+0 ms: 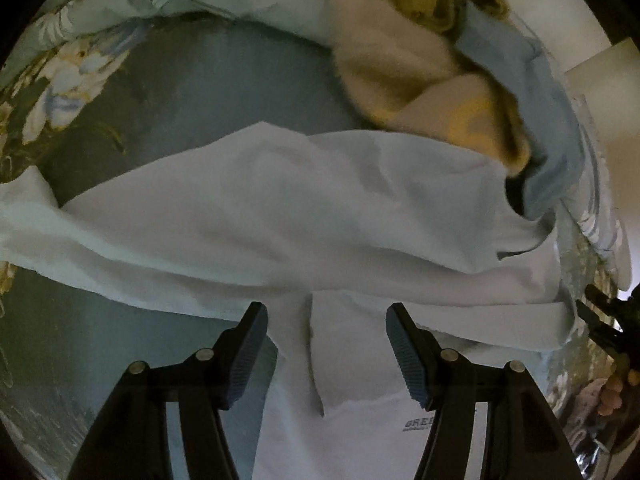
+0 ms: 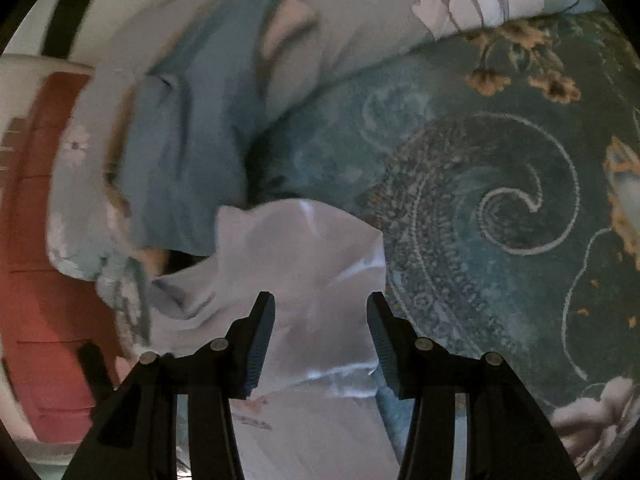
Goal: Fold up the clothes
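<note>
The left gripper (image 1: pixel 326 344) hung w/ its jaws well apart, nothing pinched btw them, pointing steeply down at the white t-shirt (image 1: pixel 280 216). Directly under the gap lay a folded-over flap of that shirt, its cut edge running roughly away from the camera, w/ a bit of dark printed lettering (image 1: pixel 418 425) just beside the right-hand finger. Beyond the fingertips the shirt's main body stretched as a long band across the view, left to right, so its long axis lay crosswise to the jaws, not along them. The right gripper (image 2: pixel 320 330) also stood apart, narrower than the left, and its pads pressed on nothing; under it sat a bunched, crumpled end of the same white cloth, rumpled folds reaching up and to the left of the jaws. Judging by both views, the left hand was over the flatter middle of the garment and the right over one gathered end; the right gripper's dark tip showed at the far right edge of the left wrist view, near that end. Farther out, a heap of unfolded clothes (image 1: pixel 460 92) (cream, mustard, pale blue) sat touching the shirt's far edge, and a blue garment (image 2: pixel 172 168) lay just behind the crumpled end in the right view. All of it rested on a teal floral bedspread (image 2: pixel 500 208); a red-brown floor (image 2: pixel 44 280) showed past the bed's edge. Both views were motion-blurred, so fine edges could not be told. The next grab prob. hinges on each jaw closing across the cloth edge nearest it.
</note>
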Demonstrator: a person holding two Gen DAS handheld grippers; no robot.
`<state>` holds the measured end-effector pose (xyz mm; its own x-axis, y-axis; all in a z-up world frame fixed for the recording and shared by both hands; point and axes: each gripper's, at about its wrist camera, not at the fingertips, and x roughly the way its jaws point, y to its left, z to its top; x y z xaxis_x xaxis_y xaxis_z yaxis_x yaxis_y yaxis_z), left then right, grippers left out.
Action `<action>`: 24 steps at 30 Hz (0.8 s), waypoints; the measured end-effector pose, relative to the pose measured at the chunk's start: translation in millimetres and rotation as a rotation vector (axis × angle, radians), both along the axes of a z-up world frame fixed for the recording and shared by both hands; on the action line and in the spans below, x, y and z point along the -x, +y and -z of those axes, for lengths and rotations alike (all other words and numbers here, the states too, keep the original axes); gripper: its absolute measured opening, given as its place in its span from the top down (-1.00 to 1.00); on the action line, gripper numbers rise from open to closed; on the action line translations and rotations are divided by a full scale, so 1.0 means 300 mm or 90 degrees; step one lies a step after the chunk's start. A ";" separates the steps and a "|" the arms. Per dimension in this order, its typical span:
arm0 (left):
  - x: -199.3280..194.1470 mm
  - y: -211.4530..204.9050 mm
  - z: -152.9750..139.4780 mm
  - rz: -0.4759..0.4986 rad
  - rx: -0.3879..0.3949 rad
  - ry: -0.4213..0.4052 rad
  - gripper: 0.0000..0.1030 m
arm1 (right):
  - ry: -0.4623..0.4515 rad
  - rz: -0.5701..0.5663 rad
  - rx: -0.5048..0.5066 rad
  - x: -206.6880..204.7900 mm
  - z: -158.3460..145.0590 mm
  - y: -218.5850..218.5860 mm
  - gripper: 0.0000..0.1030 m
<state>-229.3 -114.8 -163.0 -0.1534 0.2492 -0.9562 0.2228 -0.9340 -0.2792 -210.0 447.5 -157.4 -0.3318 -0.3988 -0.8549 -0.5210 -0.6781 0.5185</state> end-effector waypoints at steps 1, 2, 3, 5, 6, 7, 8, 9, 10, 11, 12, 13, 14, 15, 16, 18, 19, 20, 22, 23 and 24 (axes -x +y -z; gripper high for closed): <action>-0.002 -0.005 0.002 -0.003 -0.007 0.000 -0.27 | -0.011 0.002 -0.001 0.004 0.014 0.002 0.17; -0.006 -0.010 0.003 -0.006 -0.016 0.000 -0.27 | -0.026 -0.003 -0.007 0.012 0.026 -0.001 0.29; -0.011 -0.017 0.005 -0.009 -0.028 0.000 -0.27 | -0.040 -0.007 -0.014 0.020 0.038 -0.004 0.51; -0.020 -0.027 0.011 -0.011 -0.046 -0.002 -0.27 | -0.056 -0.014 -0.022 0.029 0.056 -0.003 0.84; -0.024 -0.031 0.014 -0.010 -0.052 -0.004 -0.27 | -0.055 -0.017 -0.025 0.032 0.057 0.001 0.88; -0.029 -0.035 0.016 -0.008 -0.054 -0.005 -0.27 | -0.051 -0.017 -0.027 0.035 0.056 0.008 0.92; -0.033 -0.038 0.018 -0.006 -0.056 -0.006 -0.27 | -0.030 -0.005 -0.027 0.035 0.042 0.029 0.93; -0.038 -0.041 0.017 -0.003 -0.061 -0.004 -0.27 | -0.012 0.015 -0.031 0.032 0.025 0.055 0.94; -0.041 -0.044 0.013 0.000 -0.067 -0.001 -0.27 | 0.001 0.039 -0.032 0.030 0.010 0.085 0.94; -0.042 -0.048 0.008 0.001 -0.071 0.003 -0.27 | 0.011 0.052 -0.024 0.030 0.002 0.107 0.94; -0.042 -0.052 0.004 0.002 -0.075 0.008 -0.27 | 0.019 0.064 -0.019 0.031 -0.006 0.128 0.94; -0.042 -0.057 -0.001 0.002 -0.079 0.012 -0.27 | 0.019 0.065 -0.027 0.036 -0.012 0.139 0.94; -0.038 -0.064 -0.004 -0.002 -0.083 0.016 -0.27 | 0.018 0.064 -0.027 0.041 -0.011 0.143 0.94; -0.033 -0.071 -0.007 -0.006 -0.087 0.020 -0.27 | 0.017 0.062 -0.028 0.046 -0.009 0.147 0.94; -0.025 -0.077 -0.010 -0.011 -0.087 0.023 -0.27 | 0.016 0.061 -0.027 0.050 -0.007 0.150 0.94; -0.011 -0.087 -0.017 -0.020 -0.085 0.030 -0.27 | 0.012 0.064 -0.018 0.047 0.002 0.138 0.94; -0.006 -0.087 -0.026 -0.020 -0.083 0.037 -0.27 | 0.013 0.066 -0.015 0.045 0.005 0.137 0.94; -0.001 -0.086 -0.034 -0.019 -0.081 0.043 -0.27 | 0.012 0.067 -0.010 0.042 0.011 0.140 0.94; 0.008 -0.074 -0.034 -0.003 -0.087 0.039 -0.27 | 0.010 0.073 0.000 0.050 0.014 0.126 0.94; 0.010 -0.066 -0.025 0.006 -0.088 0.030 -0.27 | 0.008 0.076 0.005 0.046 0.019 0.131 0.94; 0.011 -0.057 -0.015 0.015 -0.089 0.021 -0.27 | 0.005 0.078 0.009 0.043 0.024 0.135 0.93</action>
<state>-232.6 -131.9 -158.4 -0.1770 0.3831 -0.9066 0.1895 -0.8906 -0.4133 -222.7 488.0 -164.5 -0.3860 -0.3668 -0.8464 -0.5956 -0.6015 0.5323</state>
